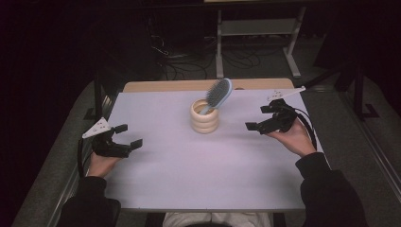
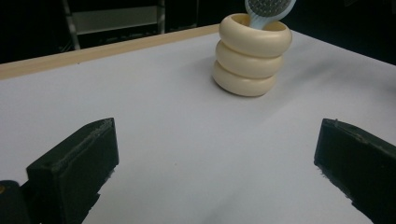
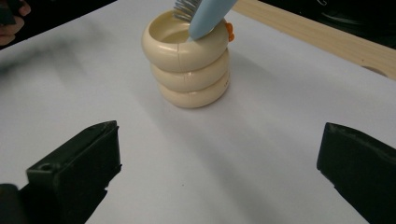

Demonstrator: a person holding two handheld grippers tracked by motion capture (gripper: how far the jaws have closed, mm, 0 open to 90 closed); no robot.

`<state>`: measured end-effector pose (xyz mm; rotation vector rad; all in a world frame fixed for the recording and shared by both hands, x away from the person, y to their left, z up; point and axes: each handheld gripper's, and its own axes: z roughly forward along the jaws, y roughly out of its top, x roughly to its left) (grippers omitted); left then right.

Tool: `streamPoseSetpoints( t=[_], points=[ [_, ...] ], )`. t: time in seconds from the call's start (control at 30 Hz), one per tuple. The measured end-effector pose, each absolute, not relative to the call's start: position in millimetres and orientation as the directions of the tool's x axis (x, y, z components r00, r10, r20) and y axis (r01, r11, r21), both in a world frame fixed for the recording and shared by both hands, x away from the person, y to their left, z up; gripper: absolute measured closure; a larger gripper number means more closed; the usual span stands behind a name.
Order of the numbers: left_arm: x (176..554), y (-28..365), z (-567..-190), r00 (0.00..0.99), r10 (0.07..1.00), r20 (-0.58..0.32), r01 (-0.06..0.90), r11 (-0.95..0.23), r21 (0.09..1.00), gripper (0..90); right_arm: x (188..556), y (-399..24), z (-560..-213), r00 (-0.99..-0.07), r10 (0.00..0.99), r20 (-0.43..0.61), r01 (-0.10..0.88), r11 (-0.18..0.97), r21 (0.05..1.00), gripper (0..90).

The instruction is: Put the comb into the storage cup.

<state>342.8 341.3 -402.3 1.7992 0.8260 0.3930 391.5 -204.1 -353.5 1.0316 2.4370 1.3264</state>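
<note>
white table top (image 1: 189, 165) with wooden far edge, dark room, cream ringed cup (image 1: 205, 117) holding hairbrush (image 1: 218, 93), left gripper (image 1: 126, 137) and right gripper (image 1: 260, 118) both spread, empty

The hairbrush (image 2: 269, 9) standing in the cream ringed holder (image 2: 251, 55) is cut off by the top edge in both gripper views, showing just its lower head. Its handle is hidden inside the holder. An orange bit (image 3: 229, 31) behind the holder's rim is too small to identify.
</note>
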Motion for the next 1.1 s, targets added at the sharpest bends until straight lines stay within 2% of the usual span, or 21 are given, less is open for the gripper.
streamPoseSetpoints(
  t=[1.1],
  points=[
    [341,341,-402,0.704,0.7,-0.119,0.348,-0.194,0.917,0.0,357,-239,-381,-0.705,0.693,0.151,0.495,0.328,0.805,0.0]
  ],
)
